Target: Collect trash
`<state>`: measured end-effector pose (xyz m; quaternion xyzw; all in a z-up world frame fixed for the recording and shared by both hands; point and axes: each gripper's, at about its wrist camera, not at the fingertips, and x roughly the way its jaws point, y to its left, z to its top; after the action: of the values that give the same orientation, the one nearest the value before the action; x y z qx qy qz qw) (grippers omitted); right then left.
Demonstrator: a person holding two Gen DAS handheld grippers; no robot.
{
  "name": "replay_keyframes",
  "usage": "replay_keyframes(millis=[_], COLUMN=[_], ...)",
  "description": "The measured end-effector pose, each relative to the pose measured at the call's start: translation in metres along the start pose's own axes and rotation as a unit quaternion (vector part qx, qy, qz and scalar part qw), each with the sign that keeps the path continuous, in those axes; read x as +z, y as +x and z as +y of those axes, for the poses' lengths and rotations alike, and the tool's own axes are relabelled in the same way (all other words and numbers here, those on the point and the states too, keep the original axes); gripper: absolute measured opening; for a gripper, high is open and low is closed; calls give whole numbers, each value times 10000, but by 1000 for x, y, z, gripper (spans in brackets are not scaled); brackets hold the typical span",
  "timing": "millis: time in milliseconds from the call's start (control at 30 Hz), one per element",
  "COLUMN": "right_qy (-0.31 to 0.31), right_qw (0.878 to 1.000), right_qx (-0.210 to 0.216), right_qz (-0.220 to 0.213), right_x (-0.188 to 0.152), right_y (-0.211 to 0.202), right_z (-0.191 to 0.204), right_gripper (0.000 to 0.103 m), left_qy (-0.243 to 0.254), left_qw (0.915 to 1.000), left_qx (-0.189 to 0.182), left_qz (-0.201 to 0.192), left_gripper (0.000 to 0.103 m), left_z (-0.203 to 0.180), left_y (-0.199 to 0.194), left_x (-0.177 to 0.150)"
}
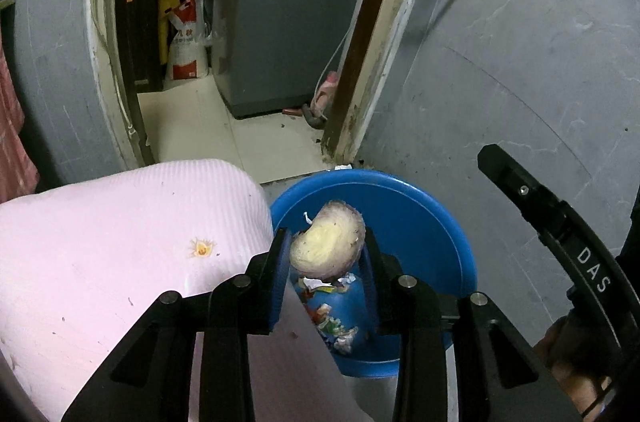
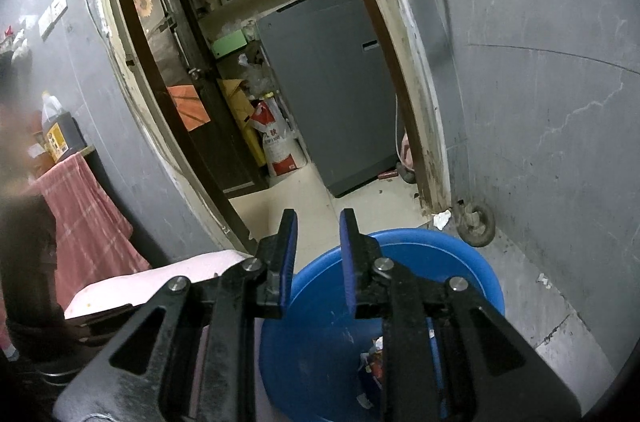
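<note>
My left gripper (image 1: 325,234) is shut on a pale yellow vegetable scrap with a purplish skin (image 1: 326,246). It holds the scrap above a blue plastic basin (image 1: 420,222) that stands on the floor. Paper and wrapper trash (image 1: 332,322) lies in the basin's bottom. In the right wrist view, my right gripper (image 2: 318,222) hangs over the near rim of the same basin (image 2: 460,262), open by a narrow gap with nothing between its blue pads. Some trash (image 2: 374,354) shows below it. The right tool's black frame (image 1: 560,222) and a hand (image 1: 568,354) appear at the right of the left wrist view.
A pink-covered table (image 1: 120,242) with a small yellow stain (image 1: 202,248) borders the basin's left side. Behind the basin, a doorway opens onto a grey washing machine (image 2: 328,82) and a red-and-white sack (image 2: 280,146). A red towel (image 2: 88,222) hangs at left, and a grey wall stands at right.
</note>
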<state>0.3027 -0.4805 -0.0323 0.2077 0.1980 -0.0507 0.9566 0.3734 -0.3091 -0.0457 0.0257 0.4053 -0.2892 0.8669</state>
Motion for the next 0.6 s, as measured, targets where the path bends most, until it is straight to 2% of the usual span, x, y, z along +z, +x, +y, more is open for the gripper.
replay_keyframes(millis=[200, 333, 400, 600], right_qy=[25, 27, 31, 26], right_qw=[10000, 10000, 10000, 9999], right_qx=[-23, -25, -28, -67], right_qz=[-22, -36, -53, -78], right_x=[0, 0, 0, 2], right_y=[1, 0, 0, -3], right_z=[-1, -3, -3, -6], right_gripper=[30, 35, 37, 47], left_qy=[-46, -91, -132, -202], left_qw=[9999, 9998, 9996, 9985], left_qx=[5, 34, 80, 278], left_qz=[-93, -176, -234, -437], left_gripper=[47, 50, 57, 67], left_z=[-1, 1, 2, 9], left_y=[-4, -8, -11, -21], left_x=[1, 2, 3, 4])
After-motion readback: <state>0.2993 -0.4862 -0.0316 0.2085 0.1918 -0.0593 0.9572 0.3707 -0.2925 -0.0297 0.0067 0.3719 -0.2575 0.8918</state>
